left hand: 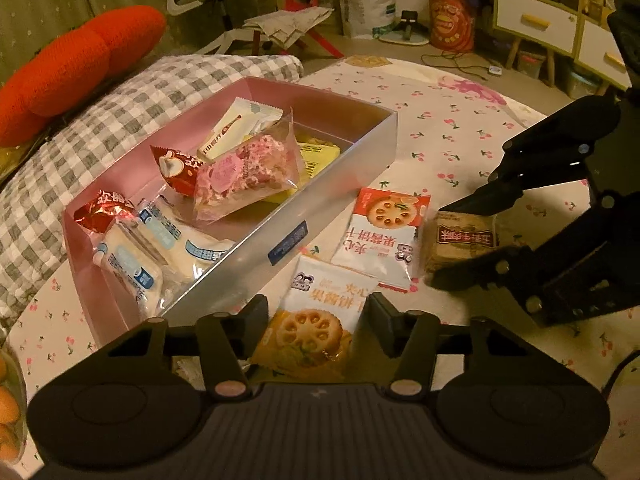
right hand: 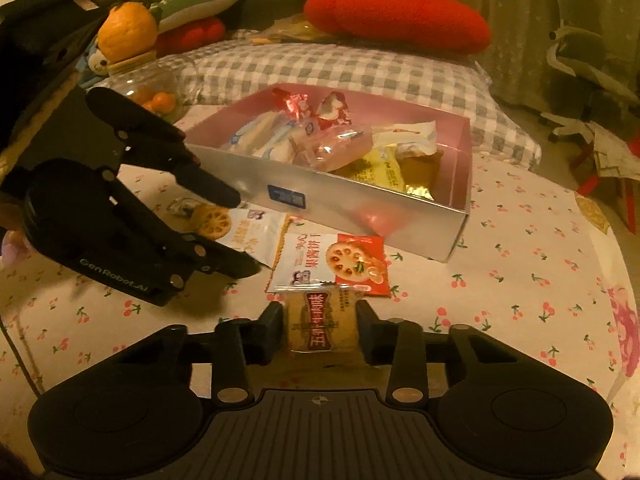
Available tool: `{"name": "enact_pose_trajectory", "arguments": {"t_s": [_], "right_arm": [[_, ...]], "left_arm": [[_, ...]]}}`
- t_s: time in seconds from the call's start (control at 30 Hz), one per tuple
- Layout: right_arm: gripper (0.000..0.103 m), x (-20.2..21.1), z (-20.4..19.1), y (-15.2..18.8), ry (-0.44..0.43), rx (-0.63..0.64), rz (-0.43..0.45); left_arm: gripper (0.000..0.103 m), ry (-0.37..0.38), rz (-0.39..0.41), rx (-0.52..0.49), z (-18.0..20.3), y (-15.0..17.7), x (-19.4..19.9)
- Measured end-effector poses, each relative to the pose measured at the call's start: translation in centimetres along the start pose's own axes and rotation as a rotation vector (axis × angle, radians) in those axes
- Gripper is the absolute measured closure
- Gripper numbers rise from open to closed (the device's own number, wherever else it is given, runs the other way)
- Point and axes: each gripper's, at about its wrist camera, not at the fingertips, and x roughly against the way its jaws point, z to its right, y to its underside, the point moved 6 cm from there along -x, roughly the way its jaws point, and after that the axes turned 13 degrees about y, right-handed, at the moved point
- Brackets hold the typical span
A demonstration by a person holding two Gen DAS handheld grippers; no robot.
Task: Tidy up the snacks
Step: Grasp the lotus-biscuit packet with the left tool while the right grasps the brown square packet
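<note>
While spread wide, left gripper (left hand: 318,316) straddling orange biscuit packet (left hand: 316,320) on cloth; right gripper (right hand: 318,326) flanking brown cracker packet (right hand: 322,322), contact unclear, just beside box (right hand: 360,204).

The left gripper (left hand: 316,320) hangs low with its fingers (left hand: 256,320) spread wide. Off to its right, the right gripper (right hand: 318,326) points in at an angle, jaws parted, perhaps just touching what lies between them.

Glossy plastic snack wrappers (left hand: 380,236); matt printed cloth (left hand: 460,120).
</note>
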Motion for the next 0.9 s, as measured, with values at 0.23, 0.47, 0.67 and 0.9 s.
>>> {"name": "enact_pose_trajectory", "arguments": {"t_s": [0.23,0.47,0.67,0.9], "right_arm": [[0.070,0.2,0.0,0.0,0.013,0.012,-0.008],[0.070,0.4,0.0,0.1,0.022,0.020,-0.021],[0.070,0.5,-0.1,0.1,0.035,0.023,-0.035],[0.070,0.8,0.2,-0.2,0.050,0.000,-0.079]], "left_arm": [[0.060,-0.022,-0.003,0.070,0.6,0.4,0.3],[0.061,-0.024,0.047,0.309,-0.3,1.4,0.9],[0.061,-0.117,0.080,0.392,0.6,1.5,1.0],[0.068,-0.157,0.120,0.502,1.0,2.0,1.6]]}}
